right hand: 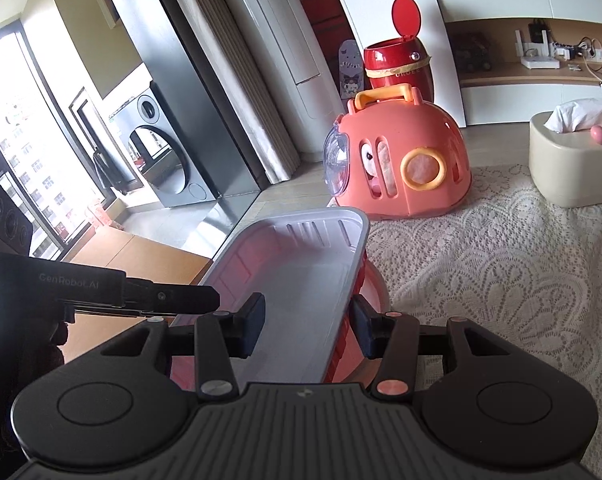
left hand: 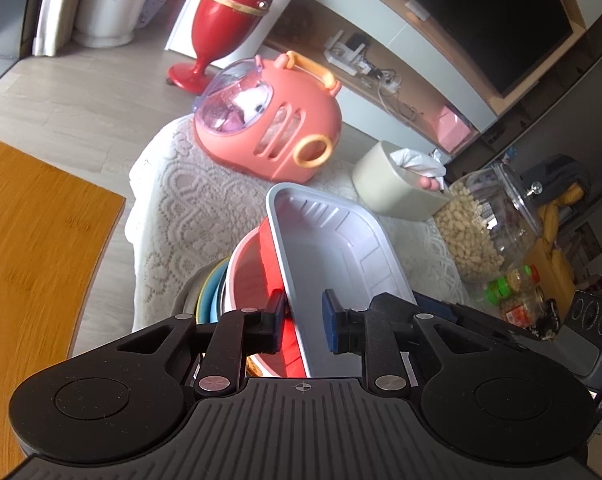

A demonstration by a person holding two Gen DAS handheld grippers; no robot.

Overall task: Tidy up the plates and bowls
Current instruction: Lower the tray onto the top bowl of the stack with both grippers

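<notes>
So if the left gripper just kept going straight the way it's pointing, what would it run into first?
Probably the white tray: the left gripper already straddles its near rim. Beyond that lies the lace tablecloth, then the pink carrier. Depth is hard to judge.

tray [left hand: 333, 248] tilted atop bowl [left hand: 249, 280], carrier [left hand: 269, 120] behind.

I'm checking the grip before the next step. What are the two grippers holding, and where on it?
Both hold the white tray: the left gripper and the right gripper each clamp a long side rim, on opposite sides.
</notes>
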